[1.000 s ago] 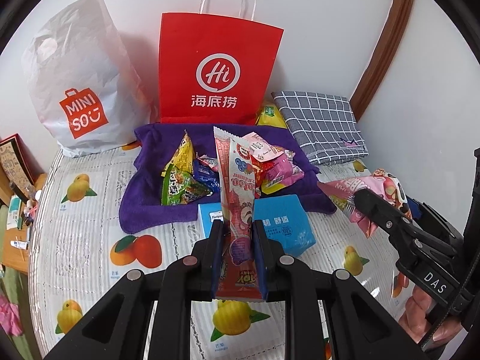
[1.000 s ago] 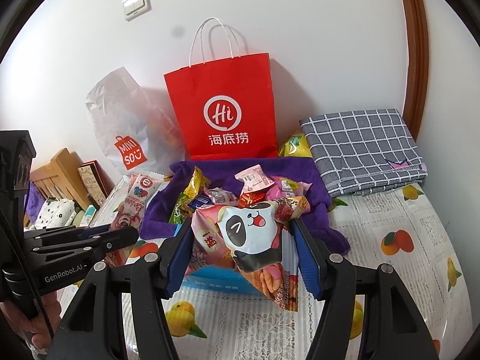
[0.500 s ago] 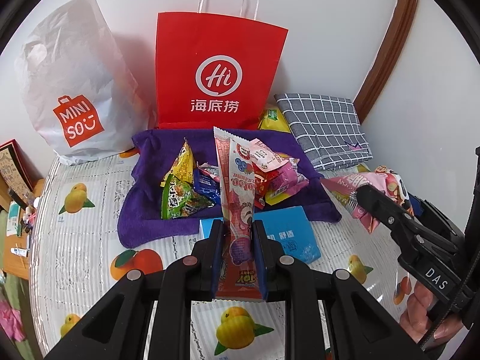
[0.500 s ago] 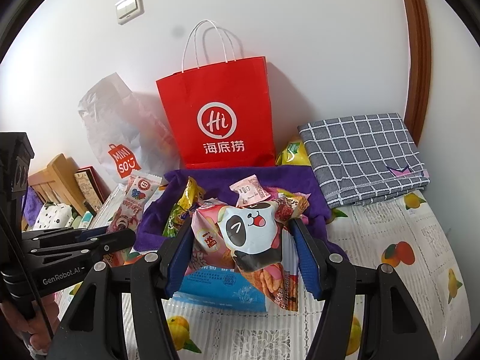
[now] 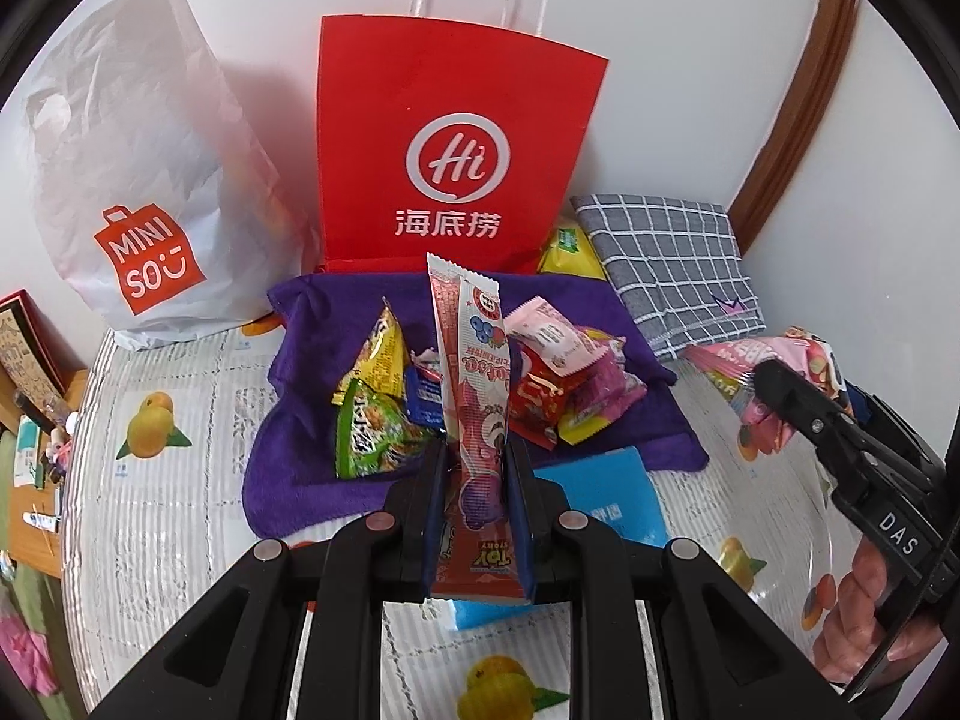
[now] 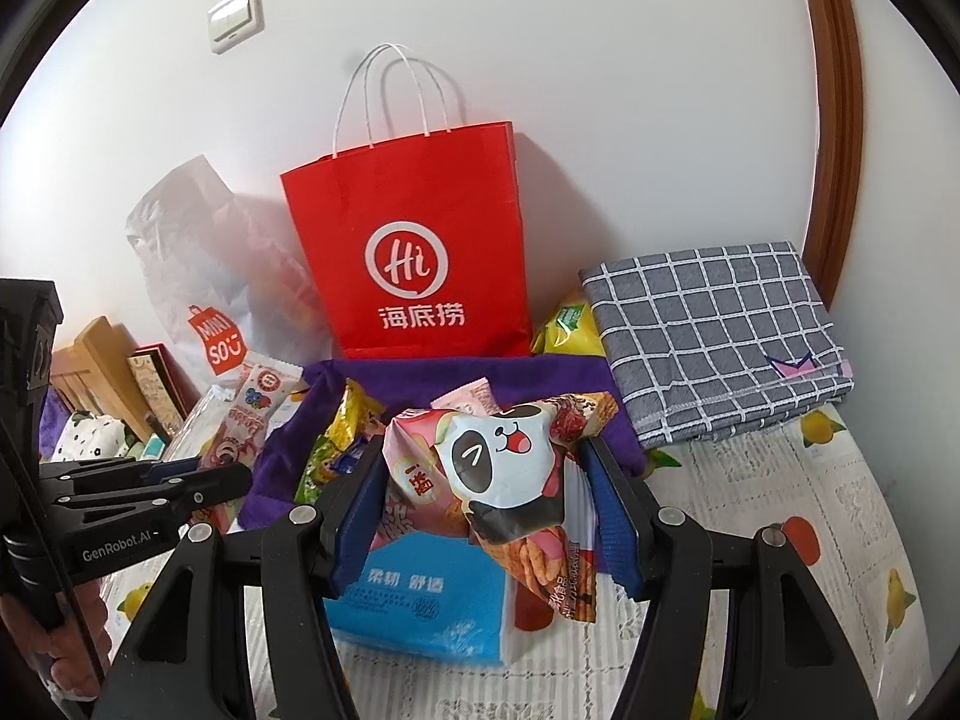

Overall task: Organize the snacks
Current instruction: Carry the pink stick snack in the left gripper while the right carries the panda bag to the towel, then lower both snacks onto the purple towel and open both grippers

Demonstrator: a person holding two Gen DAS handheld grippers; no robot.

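Across the bottom of both views I see the table under its fruit-print cloth (image 5: 168,480), running up to the white wall. The red paper bag (image 5: 456,144) stands upright against that wall at upper centre of my left view, and the white Miniso bag (image 5: 126,180) slumps beside it at upper left. At right of centre lies the folded grey checked cloth (image 6: 714,336), with a yellow packet (image 6: 567,327) wedged between it and the red bag.

In front of the red bag the purple towel (image 5: 300,360) is spread flat, carrying a loose pile of snacks (image 5: 558,372) near the middle of my left view. A blue tissue pack (image 6: 420,594) lies at the towel's near edge.

My right gripper (image 6: 486,504) is clamped on the crumpled panda snack bag (image 6: 504,468), held above the tissue pack at centre frame. My left gripper (image 5: 477,480) is pinched tight on the long red strawberry wafer packet (image 5: 474,372), which stands upright between the fingers, above the towel's front edge.
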